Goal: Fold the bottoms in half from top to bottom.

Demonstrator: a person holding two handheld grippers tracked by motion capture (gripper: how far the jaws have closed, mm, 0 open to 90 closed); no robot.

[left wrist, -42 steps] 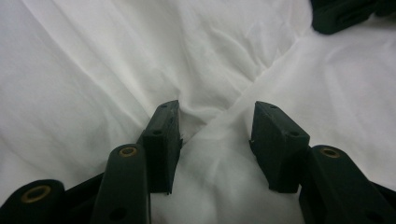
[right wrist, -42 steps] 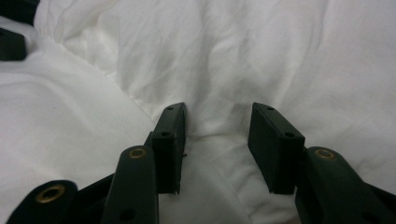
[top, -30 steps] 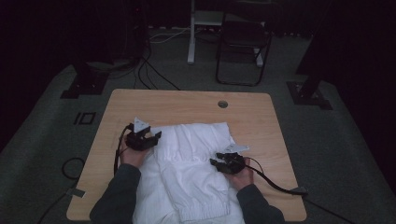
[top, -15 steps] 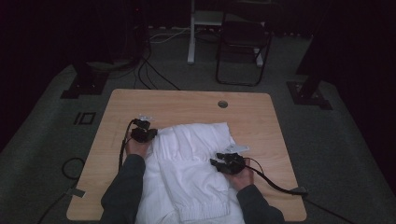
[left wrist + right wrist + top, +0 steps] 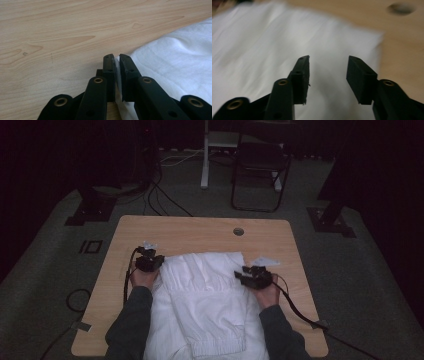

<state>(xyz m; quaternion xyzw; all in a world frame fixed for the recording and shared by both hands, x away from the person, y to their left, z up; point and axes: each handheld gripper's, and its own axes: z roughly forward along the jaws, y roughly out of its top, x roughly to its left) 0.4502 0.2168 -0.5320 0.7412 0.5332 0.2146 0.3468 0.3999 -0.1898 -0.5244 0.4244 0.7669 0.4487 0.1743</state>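
A white garment (image 5: 205, 295) lies spread on the wooden table (image 5: 200, 227), its elastic hem toward the person. My left gripper (image 5: 150, 261) sits at the garment's far left corner. In the left gripper view its jaws (image 5: 117, 56) are nearly together, having just closed and then eased a touch, with the edge of the white cloth (image 5: 175, 57) pinched between the pads. My right gripper (image 5: 245, 275) hovers at the garment's right edge. In the right gripper view its jaws (image 5: 328, 58) stand apart above the cloth (image 5: 262, 37), have just been opening, and hold nothing.
A round cable hole (image 5: 238, 231) sits near the table's far edge and appears again as a hole (image 5: 401, 8) in the right gripper view. A dark chair (image 5: 260, 165) and stand bases are on the floor beyond. A cable (image 5: 300, 312) trails from the right gripper off the table.
The left gripper moved toward the far left corner of the garment, came down and closed on its edge. The right gripper lifted slightly off the cloth and its jaws widened.
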